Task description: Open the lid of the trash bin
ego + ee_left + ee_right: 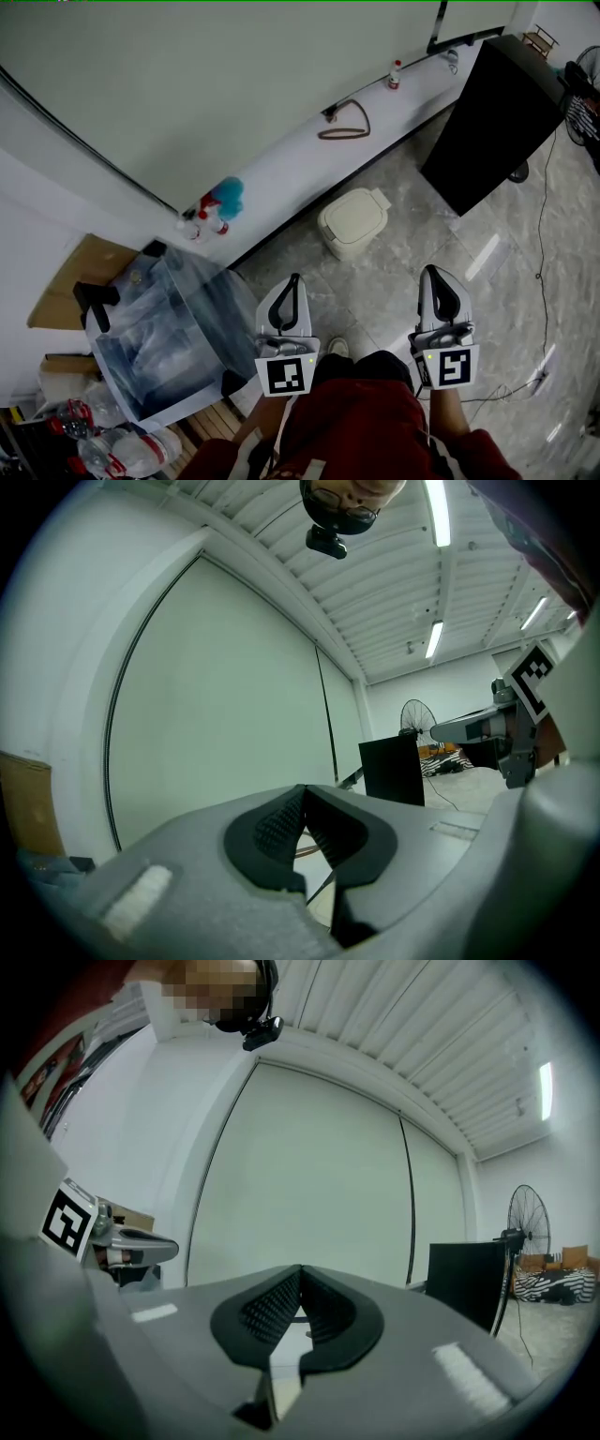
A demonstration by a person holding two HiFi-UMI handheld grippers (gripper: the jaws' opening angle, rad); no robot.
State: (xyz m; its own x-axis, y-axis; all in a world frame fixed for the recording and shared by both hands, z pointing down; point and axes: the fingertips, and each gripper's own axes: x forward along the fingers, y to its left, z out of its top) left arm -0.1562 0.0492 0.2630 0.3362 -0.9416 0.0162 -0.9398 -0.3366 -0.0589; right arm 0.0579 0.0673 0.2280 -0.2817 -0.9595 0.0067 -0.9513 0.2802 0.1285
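A small cream trash bin (pixel 352 221) with its lid down stands on the marble floor by the wall ledge, ahead of both grippers. My left gripper (pixel 295 278) is held low near my lap, its tips touching with nothing between them. My right gripper (pixel 430 272) is level with it to the right, also shut and empty. Both point up toward the wall, so neither gripper view shows the bin: the left gripper (pixel 302 789) and the right gripper (pixel 300 1269) see only the wall and ceiling.
A clear plastic bag-lined container (pixel 169 323) stands at the left. Spray bottles (pixel 217 206) sit on the white ledge (pixel 309 150), with a cable loop (pixel 345 127) farther along. A black cabinet (pixel 492 117) stands at the right, a floor cable (pixel 541 244) beyond it.
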